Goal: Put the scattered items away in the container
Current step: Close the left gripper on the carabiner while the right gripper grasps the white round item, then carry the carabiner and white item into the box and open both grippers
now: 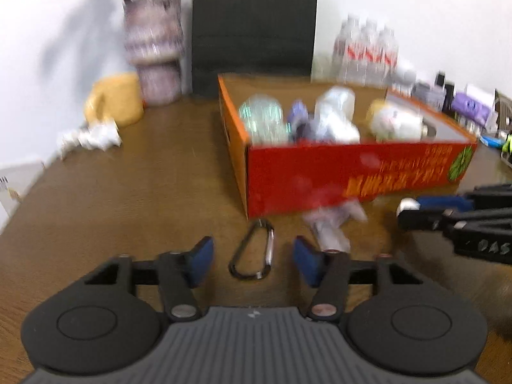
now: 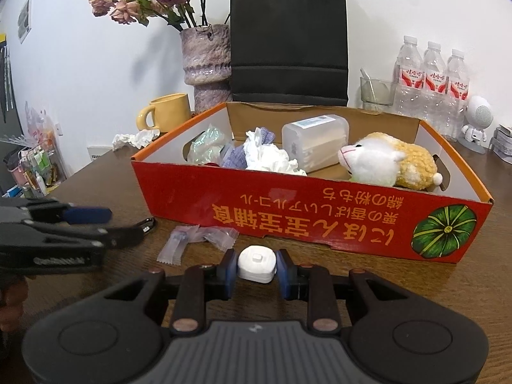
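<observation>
A red and orange cardboard box stands on the wooden table and holds a plush sheep, a clear plastic case, crumpled tissue and a shiny wrapper. My right gripper is shut on a small white plastic object just in front of the box. My left gripper is open, its pads on either side of a black carabiner lying on the table. A clear plastic sachet lies in front of the box. The right gripper also shows in the left wrist view.
A yellow mug, crumpled tissue, a purple vase with dried roses and a black paper bag stand behind the box. Water bottles, a glass and a white robot figure are at the back right.
</observation>
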`<state>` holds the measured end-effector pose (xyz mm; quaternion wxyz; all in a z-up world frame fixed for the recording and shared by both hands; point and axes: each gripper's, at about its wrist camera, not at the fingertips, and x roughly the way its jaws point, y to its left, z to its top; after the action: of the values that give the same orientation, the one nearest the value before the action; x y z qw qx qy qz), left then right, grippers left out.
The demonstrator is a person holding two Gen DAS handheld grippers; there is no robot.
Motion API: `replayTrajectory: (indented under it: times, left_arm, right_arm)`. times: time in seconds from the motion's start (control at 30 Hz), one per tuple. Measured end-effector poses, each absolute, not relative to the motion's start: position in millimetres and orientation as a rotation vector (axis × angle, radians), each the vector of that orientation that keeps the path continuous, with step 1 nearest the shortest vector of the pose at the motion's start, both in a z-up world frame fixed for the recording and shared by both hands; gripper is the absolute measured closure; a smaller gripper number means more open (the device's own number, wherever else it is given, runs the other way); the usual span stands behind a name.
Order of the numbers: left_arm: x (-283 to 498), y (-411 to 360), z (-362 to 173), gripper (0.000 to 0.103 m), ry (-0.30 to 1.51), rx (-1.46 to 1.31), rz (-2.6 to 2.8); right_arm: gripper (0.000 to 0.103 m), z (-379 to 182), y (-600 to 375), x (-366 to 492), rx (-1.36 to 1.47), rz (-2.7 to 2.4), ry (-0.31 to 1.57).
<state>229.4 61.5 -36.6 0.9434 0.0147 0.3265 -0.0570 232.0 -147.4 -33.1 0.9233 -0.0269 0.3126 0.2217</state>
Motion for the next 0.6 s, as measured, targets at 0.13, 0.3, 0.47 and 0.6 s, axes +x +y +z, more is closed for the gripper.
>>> replayTrajectory:
  times: [0.13,0.3,0.47,0.6]
  left_arm:
    - [232.0,59.0,-33.4,0.077,0.696,0.050,-0.149]
    - [223.3,58.1,-30.6,0.098,0.668,0.042,-0.131]
    - [216.8,56.0,-26.9,0.098,0.652,0.038,-0.121]
    - [212.7,55.3,-21.9,0.098,0.635,0.036,-0.112]
  right_arm:
    - [0.078,-30.7,-150.2,227.9,-0.049,0.463,0.634]
    - [0.078,-26.7,-155.3,224.1,-0.038,0.469,0.621]
    - [0.078,-25.1,-158.1,220.5,-0.034,0.471,0.616]
    - [0.078,-23.5,-162.3,218.2,-0.024,0.467,0.610]
